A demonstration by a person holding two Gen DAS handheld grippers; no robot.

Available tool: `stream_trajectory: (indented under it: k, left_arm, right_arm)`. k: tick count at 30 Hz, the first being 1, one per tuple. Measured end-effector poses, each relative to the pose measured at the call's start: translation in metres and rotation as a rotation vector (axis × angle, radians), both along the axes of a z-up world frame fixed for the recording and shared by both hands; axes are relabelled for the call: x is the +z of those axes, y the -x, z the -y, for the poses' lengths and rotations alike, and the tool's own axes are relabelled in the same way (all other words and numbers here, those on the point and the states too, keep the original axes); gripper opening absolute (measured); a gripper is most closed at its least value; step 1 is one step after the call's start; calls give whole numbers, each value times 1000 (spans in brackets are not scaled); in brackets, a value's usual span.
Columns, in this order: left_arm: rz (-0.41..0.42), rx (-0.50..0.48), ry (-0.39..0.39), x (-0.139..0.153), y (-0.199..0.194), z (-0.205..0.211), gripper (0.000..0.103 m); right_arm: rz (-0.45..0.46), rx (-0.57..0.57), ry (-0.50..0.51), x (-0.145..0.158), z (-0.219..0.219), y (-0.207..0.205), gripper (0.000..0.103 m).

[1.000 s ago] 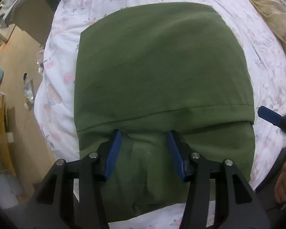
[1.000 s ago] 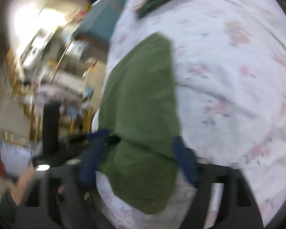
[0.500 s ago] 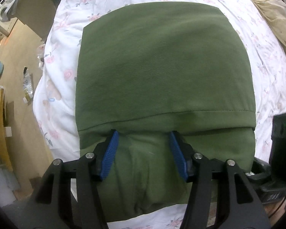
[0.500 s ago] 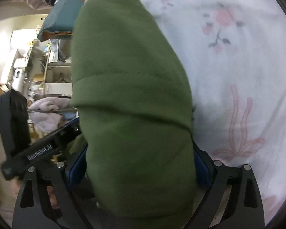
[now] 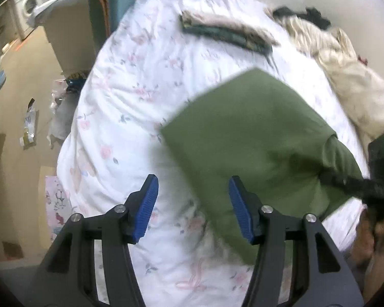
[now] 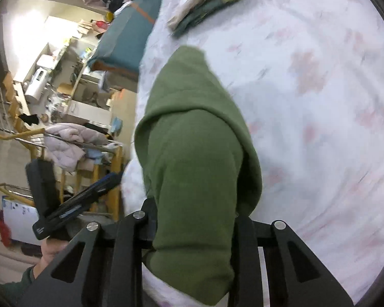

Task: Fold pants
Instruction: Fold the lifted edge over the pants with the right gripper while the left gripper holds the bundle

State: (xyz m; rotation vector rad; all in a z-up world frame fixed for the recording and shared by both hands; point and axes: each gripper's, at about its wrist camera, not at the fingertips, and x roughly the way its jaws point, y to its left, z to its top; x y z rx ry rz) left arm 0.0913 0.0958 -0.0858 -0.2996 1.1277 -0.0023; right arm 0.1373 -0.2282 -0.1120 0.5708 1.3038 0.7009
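Since half a second ago your right tool (image 6: 194, 220) has been closing and now clenches the near end of the folded green pants (image 6: 192, 153), which have swung off to the right of your left tool (image 5: 192, 204); that one hangs released over bare floral bedding (image 5: 130, 117), holding nothing. The pants lie ahead of the right tool on the bed. Carried by one end, the bundle could sag and the layers unfold or slip free. No writing is legible; the lettering on the left tool's side is blurred.
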Motion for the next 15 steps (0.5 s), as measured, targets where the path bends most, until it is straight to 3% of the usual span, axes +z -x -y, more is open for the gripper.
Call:
stream_trajectory:
  k: [5,7,11,12,15]
  left_arm:
    - [-24,18,18,-5,-5,1,53]
    - [-35,0,8,-10,-8,5,53]
    - [-51,-16,-37,-11,-21,16,54]
    - [-60,-25,-44,-11,-28,17,56]
    - [-54,-15,-11,-10,-51,14,72]
  right_arm:
    - [-66,-39,80,-36,66,-61,30]
    - [-109,-53,86,-53,79,-68,34]
    - [-139,-90,109,-71,91,-70,53]
    - [-152,-107,103,-70,95,-68,55]
    - [-161,-174,84,-58,106,-65,78]
